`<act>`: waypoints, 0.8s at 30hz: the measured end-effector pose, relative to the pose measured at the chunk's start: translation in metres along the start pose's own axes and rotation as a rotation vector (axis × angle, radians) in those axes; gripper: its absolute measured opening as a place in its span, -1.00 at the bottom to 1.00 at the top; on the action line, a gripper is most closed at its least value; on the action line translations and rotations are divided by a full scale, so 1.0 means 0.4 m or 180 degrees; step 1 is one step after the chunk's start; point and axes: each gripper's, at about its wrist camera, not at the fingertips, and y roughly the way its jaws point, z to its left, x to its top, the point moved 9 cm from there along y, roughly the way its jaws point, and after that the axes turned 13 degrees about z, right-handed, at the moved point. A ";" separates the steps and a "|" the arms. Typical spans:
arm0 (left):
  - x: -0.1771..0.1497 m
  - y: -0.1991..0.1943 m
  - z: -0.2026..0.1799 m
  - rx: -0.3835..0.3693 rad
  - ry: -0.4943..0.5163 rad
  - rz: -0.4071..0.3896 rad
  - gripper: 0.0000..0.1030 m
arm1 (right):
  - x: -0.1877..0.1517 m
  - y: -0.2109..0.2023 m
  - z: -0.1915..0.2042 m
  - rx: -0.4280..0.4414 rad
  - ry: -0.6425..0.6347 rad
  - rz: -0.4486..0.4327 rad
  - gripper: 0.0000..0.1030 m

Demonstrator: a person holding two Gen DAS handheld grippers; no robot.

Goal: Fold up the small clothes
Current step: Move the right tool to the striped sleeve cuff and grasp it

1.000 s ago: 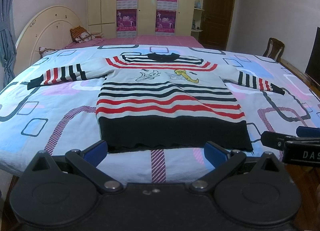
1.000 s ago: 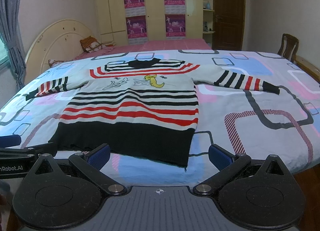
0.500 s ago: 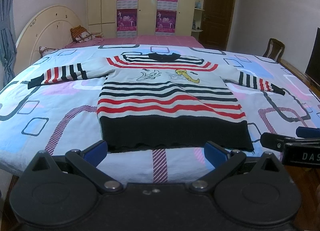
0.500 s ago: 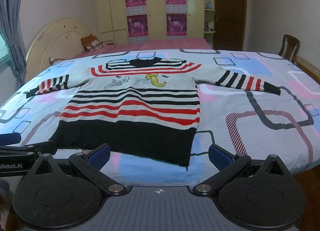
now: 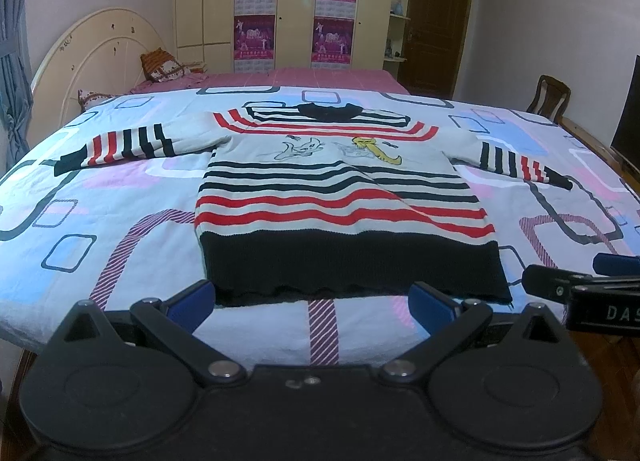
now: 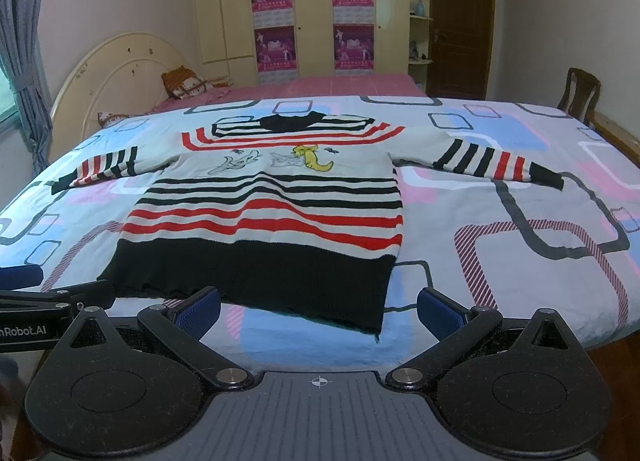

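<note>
A small striped sweater (image 5: 340, 197) lies flat on the bed, sleeves spread out, black hem nearest me, black collar at the far end. It also shows in the right wrist view (image 6: 272, 213). My left gripper (image 5: 312, 303) is open and empty, just short of the hem's middle. My right gripper (image 6: 318, 309) is open and empty, before the hem's right part. The right gripper shows in the left wrist view (image 5: 580, 289) at the right edge. The left gripper shows in the right wrist view (image 6: 52, 297) at the left edge.
The bed cover (image 5: 100, 221) has blue, pink and grey rectangle patterns. A cream headboard (image 5: 100, 57) and pillows stand at the far left. A wooden chair (image 6: 580, 95) stands at the right. A wardrobe with posters (image 5: 296, 9) and a door are behind.
Both grippers have shifted very slightly toward the sweater's hem. The sweater has not moved.
</note>
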 end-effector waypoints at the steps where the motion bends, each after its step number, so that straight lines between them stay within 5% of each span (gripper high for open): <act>1: 0.004 0.002 0.001 -0.0001 -0.0006 -0.0007 1.00 | 0.002 0.003 -0.001 0.0000 0.0008 0.0004 1.00; 17: 0.220 0.114 0.009 -0.0079 0.0163 -0.0249 1.00 | 0.174 0.125 -0.044 -0.0167 0.0237 -0.0051 1.00; 24: 0.334 0.204 -0.010 -0.0296 0.0446 -0.0105 1.00 | 0.290 0.201 -0.093 -0.0297 0.0424 -0.0140 1.00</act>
